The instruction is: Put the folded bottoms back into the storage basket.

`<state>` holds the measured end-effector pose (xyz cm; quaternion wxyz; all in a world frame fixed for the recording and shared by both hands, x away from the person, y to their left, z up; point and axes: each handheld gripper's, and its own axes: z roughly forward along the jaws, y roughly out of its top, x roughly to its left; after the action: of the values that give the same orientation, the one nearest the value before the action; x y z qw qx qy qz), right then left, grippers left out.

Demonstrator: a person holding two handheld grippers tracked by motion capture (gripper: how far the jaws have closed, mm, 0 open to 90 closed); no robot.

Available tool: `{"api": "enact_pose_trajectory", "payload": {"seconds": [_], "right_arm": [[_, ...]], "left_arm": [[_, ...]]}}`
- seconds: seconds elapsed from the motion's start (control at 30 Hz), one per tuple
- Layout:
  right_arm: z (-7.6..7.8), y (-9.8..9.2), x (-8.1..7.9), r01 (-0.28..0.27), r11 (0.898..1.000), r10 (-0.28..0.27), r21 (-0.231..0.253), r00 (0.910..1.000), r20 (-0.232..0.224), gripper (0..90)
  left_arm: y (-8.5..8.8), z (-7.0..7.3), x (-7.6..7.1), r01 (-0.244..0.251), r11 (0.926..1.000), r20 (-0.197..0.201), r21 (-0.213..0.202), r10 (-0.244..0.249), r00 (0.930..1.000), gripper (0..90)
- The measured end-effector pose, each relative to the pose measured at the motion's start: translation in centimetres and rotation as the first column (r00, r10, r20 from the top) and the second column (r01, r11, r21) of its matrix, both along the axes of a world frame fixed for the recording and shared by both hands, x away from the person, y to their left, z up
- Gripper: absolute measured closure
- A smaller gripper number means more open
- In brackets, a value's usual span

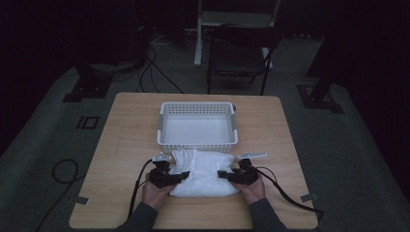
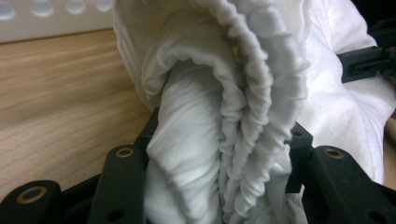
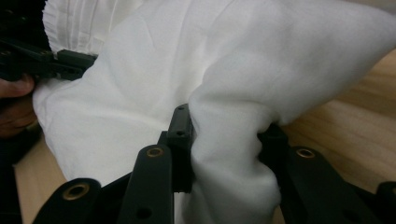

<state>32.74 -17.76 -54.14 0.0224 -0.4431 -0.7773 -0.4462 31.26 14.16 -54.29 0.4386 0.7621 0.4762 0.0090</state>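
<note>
A bunched white cloth (image 1: 203, 174) lies on the wooden table (image 1: 125, 145) just in front of a white perforated basket (image 1: 197, 145). My left gripper (image 1: 183, 177) grips the cloth's left side. In the left gripper view its black jaws (image 2: 219, 140) pinch a gathered, elastic-edged fold of the cloth (image 2: 210, 93). My right gripper (image 1: 221, 174) grips the right side. In the right gripper view its jaws (image 3: 229, 135) squeeze a thick fold of the cloth (image 3: 210, 70). A hand holds each gripper near the table's front edge.
The basket (image 2: 46, 18) stands empty at the middle of the table, close behind the cloth. A dark folding chair (image 1: 239, 53) and a white stand (image 1: 198, 34) are on the floor beyond the table. Cables trail from both grippers over the front edge.
</note>
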Motion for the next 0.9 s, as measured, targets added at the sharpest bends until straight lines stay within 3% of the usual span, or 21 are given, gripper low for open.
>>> {"api": "enact_pose_trajectory", "payload": {"seconds": [0.13,0.9], "right_arm": [[0.4,0.3,-0.3,-0.003,1.000,0.005,-0.025,0.9991,0.042,66.7],[1.4,0.4,-1.0,-0.018,0.999,0.020,-0.026,0.9973,0.071,67.1]], "left_arm": [[-0.1,0.4,-0.4,-0.007,0.9997,0.028,0.023,0.006,0.9996,51.0],[0.0,1.8,-1.2,-0.018,0.9992,0.056,0.037,0.016,0.9983,52.2]]}}
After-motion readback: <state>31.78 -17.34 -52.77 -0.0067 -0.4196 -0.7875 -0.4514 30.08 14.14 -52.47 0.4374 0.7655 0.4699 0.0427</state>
